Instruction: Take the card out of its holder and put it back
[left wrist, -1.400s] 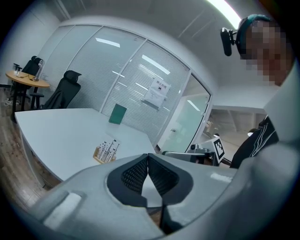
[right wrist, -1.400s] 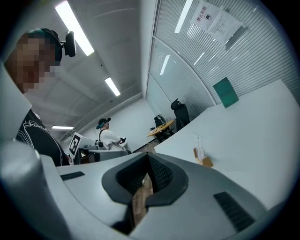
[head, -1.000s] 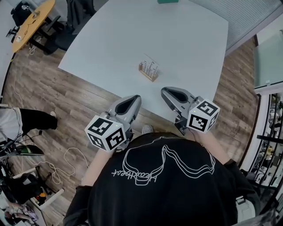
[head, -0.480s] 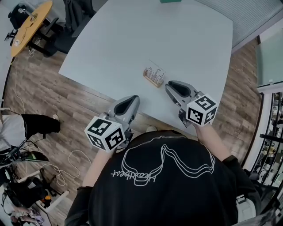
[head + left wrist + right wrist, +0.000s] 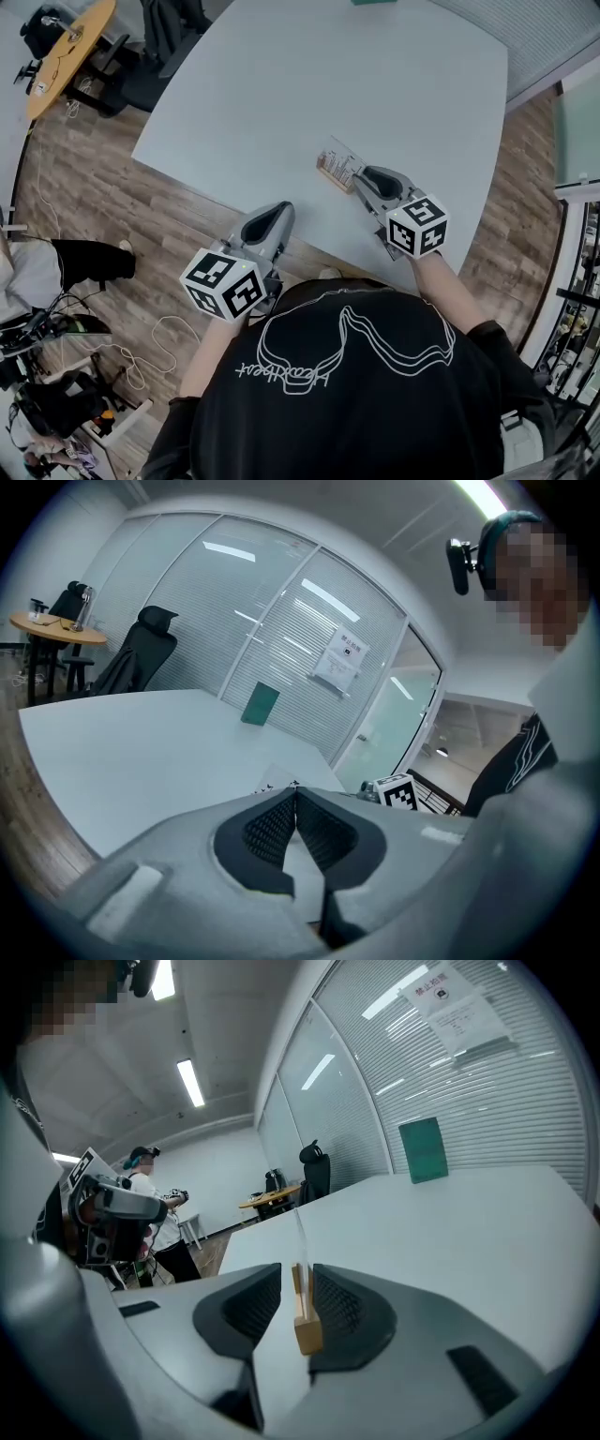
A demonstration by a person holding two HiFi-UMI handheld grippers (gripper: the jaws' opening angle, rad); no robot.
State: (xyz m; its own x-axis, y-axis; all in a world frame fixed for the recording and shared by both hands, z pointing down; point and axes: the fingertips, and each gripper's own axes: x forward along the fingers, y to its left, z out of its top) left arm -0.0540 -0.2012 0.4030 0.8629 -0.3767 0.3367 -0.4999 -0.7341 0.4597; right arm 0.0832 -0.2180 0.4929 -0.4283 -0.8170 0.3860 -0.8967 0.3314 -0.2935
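Right gripper view gives me the clearest read. The right gripper (image 5: pixel 298 1272) has its jaws opening, with the wooden holder (image 5: pixel 307 1324) standing between them and the card (image 5: pixel 299 1232) rising edge-on from its slot. The right-hand pad sits just beside the wood and the left-hand pad stands clear of it, so I see no pinch. In the head view the holder sits on the white table (image 5: pixel 281 84), close to the near edge and right of the middle, directly ahead of that gripper. The left gripper (image 5: pixel 295 791) hangs at the table's near edge, mostly over the wooden floor (image 5: pixel 94 187), with its jaws pressed together on nothing.
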